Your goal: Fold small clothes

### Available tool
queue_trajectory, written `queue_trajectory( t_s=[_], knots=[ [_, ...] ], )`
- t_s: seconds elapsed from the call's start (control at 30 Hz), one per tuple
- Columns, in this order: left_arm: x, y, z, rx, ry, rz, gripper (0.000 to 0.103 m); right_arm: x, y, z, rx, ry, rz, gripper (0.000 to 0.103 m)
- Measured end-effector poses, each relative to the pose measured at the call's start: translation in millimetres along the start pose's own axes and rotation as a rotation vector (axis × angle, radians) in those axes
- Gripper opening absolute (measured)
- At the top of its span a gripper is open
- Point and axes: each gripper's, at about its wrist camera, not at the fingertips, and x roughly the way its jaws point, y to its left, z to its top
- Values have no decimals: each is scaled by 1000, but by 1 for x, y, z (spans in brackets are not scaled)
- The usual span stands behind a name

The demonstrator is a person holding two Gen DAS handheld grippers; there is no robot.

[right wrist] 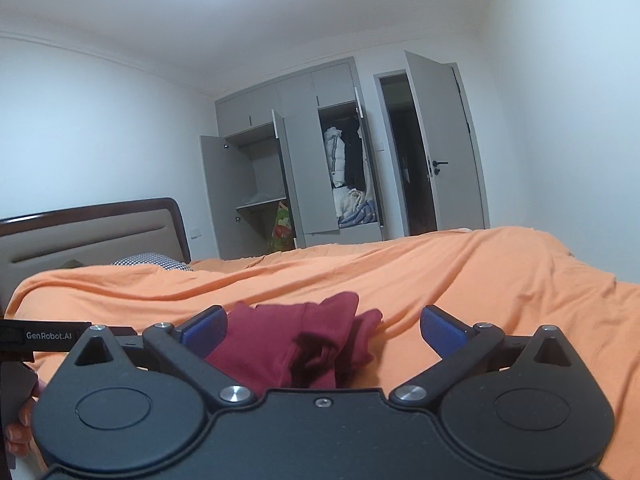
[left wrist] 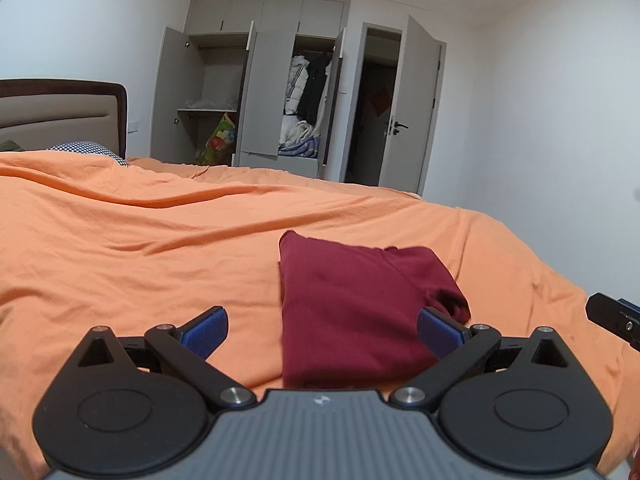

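- The left hand-held gripper (left wrist: 322, 330) hovers with jaws spread wide and empty over the near edge of the folded maroon garment (left wrist: 352, 312).
- The right hand-held gripper (right wrist: 322, 330), equally released, grasps nothing beside that garment's bunched end.
- The garment lies on the orange bed (left wrist: 140, 248).

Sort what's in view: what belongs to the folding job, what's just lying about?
Job: folded dark red garment, left gripper, right gripper, both open; orange bed cover.
Lying about: open wardrobe, hanging jackets, patterned pillow, colourful bag, door.
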Motion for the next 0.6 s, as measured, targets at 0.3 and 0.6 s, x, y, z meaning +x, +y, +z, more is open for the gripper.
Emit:
queue_trajectory(
  t_s=[0.3, 0.6],
  knots=[
    [-44, 7, -38, 30, -30, 4, 103, -50, 21, -34, -36, -22, -1, 102],
    [-77, 16, -63, 47, -59, 11, 103, -75, 41, -56, -82, -42, 8, 102]
  ],
)
